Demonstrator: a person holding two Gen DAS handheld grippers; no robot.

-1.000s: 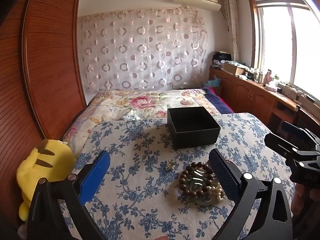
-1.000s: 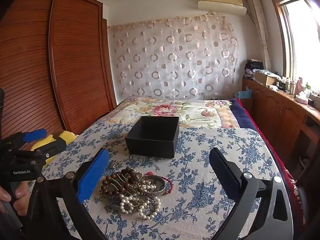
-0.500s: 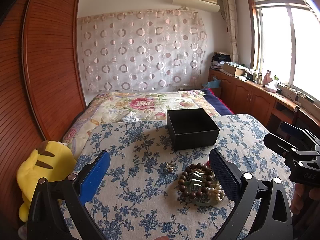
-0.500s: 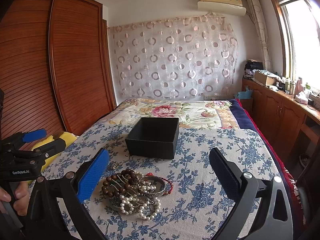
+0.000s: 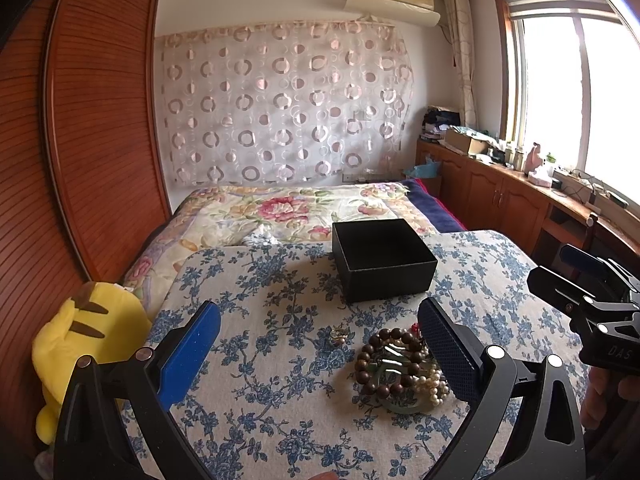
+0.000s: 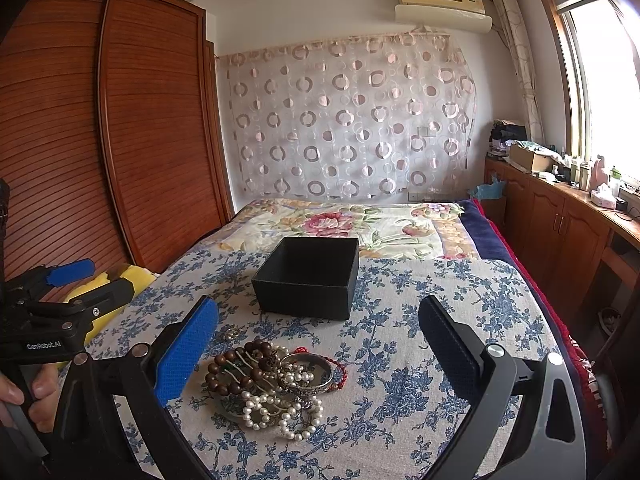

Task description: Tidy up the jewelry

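Note:
An open black box (image 5: 383, 262) (image 6: 309, 276) stands on the blue-flowered cloth (image 5: 280, 308). In front of it lies a pile of jewelry (image 5: 400, 368) (image 6: 276, 384): a brown bead bracelet (image 6: 234, 368), white pearls (image 6: 280, 412), a silver bangle (image 6: 306, 374), a red cord and a green bangle. A small ring (image 5: 340, 335) lies just left of the pile. My left gripper (image 5: 320, 354) is open and empty above the cloth, its right finger beside the pile. My right gripper (image 6: 320, 354) is open and empty, with the pile near its left finger.
A yellow plush toy (image 5: 84, 344) sits at the cloth's left edge by the wooden wardrobe (image 5: 80, 160). A floral quilt (image 5: 288, 208) lies behind the box. Wooden cabinets (image 6: 560, 232) with clutter run along the right wall under the window.
Both grippers have drifted slightly; the views are almost the same. Both stay open and the jewelry and box have not moved.

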